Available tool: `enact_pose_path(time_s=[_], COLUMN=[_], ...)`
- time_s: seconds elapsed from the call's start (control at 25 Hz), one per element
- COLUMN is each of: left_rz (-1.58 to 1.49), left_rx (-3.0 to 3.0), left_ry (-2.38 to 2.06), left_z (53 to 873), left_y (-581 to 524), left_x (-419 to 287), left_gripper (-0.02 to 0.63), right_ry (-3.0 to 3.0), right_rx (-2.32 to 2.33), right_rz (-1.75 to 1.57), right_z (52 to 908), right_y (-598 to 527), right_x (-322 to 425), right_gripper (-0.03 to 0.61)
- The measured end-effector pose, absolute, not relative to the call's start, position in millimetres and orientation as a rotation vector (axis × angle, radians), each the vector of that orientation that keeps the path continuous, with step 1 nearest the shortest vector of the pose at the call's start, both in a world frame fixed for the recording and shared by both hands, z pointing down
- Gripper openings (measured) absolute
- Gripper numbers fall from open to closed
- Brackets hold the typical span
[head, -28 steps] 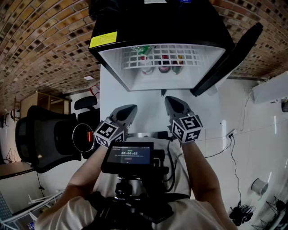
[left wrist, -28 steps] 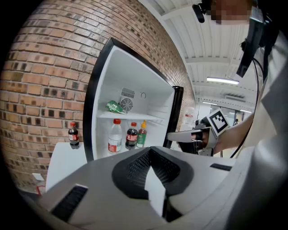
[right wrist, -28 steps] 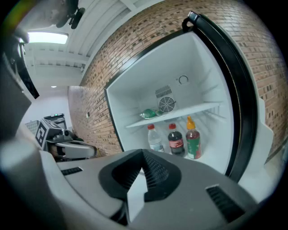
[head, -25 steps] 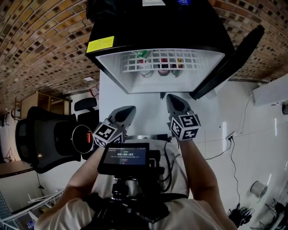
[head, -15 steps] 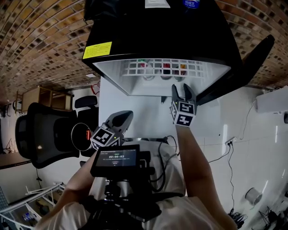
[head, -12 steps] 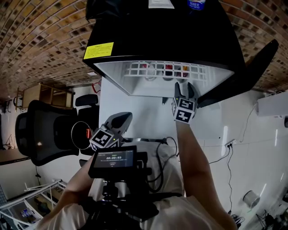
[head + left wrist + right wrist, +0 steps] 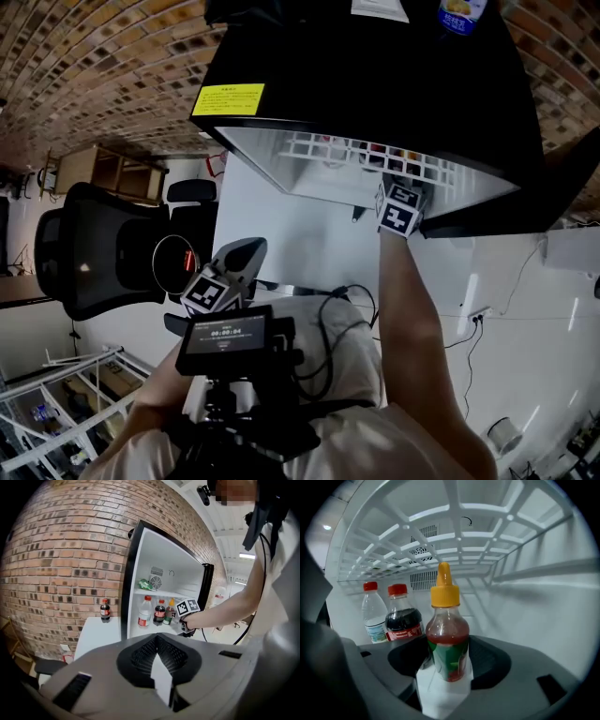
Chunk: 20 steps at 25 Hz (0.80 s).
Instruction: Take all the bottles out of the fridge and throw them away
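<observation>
Right gripper (image 7: 397,204) inside fridge (image 7: 375,75), jaws just opened wide around yellow-capped bottle (image 7: 447,644) (not gripped); left gripper (image 7: 159,660) pressed together, empty.

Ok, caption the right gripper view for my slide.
Right gripper inside the fridge, fingers just opened, a yellow-capped bottle between them; cola bottle and water bottle to its left.
</observation>
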<state>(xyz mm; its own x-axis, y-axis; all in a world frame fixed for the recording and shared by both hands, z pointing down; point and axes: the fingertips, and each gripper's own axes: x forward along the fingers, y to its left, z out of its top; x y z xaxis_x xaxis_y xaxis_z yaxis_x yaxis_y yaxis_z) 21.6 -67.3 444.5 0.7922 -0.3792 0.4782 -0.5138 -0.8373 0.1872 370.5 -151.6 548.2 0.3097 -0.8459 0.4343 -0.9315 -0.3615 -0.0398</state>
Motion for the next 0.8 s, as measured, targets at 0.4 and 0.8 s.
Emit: enact_pose_path(time_s=[0.4, 0.8], left_rz=[0.603, 0.588], left_rx=[2.656, 2.691], left_ry=[-0.687, -0.584], left_z=[448, 448], left_y=[-71, -65], left_x=[27, 57], left_gripper=[0.004, 0.003], right_ry=[-1.673, -1.772], right_rx=[2.375, 2.348], right_rz=[0.606, 0.638], right_z=[536, 523], right_y=[-133, -87], right_x=[366, 339], right_gripper=[0.262, 0.262])
